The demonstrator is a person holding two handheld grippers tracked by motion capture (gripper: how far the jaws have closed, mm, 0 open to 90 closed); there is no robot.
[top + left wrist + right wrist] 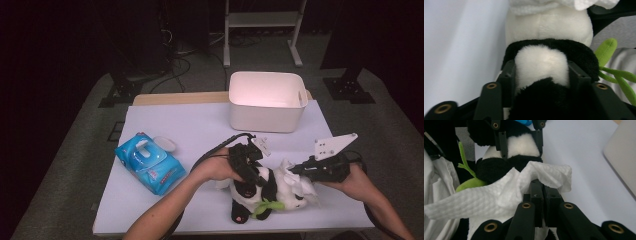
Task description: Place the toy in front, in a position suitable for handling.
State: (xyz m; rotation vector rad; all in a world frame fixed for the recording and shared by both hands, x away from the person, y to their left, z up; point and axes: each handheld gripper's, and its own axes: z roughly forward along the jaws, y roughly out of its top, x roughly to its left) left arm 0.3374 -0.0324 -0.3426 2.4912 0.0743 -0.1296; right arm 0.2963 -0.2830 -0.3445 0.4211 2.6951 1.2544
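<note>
A black and white plush panda [260, 192] with a green leaf [267, 206] lies near the table's front edge. My left gripper [252, 175] comes down on it from the left. In the left gripper view its two jaws [541, 67] press on the panda's white and black body [549, 27] from both sides. My right gripper [292, 171] reaches in from the right, shut on a white wet wipe [499, 195] that drapes over the panda [524, 145]. Its jaws [541, 186] meet with the wipe's edge pinched between them. The left gripper [520, 141] stands just beyond the wipe.
A blue pack of wipes [149, 162] with its lid flipped up lies at the left of the white table [190, 125]. A white bin [267, 102] stands at the back, right of centre. A metal stand [262, 20] is on the floor behind the table.
</note>
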